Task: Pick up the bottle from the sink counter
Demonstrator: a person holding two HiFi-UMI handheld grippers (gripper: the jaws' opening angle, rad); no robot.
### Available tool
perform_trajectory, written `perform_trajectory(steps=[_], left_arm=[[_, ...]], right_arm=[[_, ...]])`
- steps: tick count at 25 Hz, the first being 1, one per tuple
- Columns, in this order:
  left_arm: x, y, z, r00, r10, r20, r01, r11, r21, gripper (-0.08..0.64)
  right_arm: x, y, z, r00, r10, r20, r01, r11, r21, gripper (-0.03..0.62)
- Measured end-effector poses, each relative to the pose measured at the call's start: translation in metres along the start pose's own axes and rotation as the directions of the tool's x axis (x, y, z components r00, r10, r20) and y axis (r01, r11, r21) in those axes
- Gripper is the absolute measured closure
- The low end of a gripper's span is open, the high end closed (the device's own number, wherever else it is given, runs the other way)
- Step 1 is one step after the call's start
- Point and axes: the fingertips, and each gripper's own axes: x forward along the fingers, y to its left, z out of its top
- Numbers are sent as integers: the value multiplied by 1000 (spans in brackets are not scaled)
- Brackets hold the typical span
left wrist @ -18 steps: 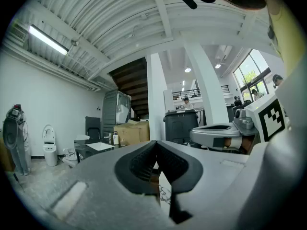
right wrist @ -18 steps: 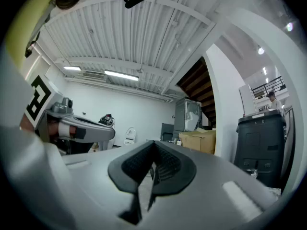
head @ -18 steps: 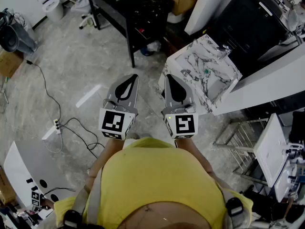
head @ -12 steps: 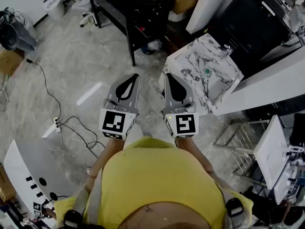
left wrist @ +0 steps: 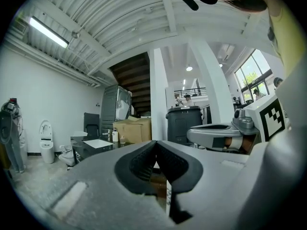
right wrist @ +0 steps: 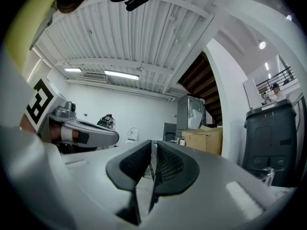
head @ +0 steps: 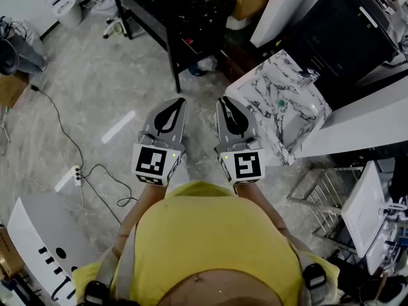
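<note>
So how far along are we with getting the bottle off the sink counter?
Nothing looks done. The left tongs and right tongs are both shut and empty, held level short of the marble sink counter. In hand: only the approach. Left: find the bottle, open over it, grip and lift. The only small thing I see on the counter is a green item; I cannot tell whether that is the bottle.
</note>
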Motion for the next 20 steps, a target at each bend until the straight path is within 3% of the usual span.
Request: perform_trajectory(steps=[13, 20], left_arm=[[143, 167, 6, 997, -81, 13, 80, 996, 44, 557], [205, 237, 6, 993, -118, 13, 117, 992, 42, 556]], right_arm=[[218, -44, -16, 998, -65, -15, 64, 998, -24, 528], [303, -63, -31, 993, -112, -37, 111, 994, -19, 523]])
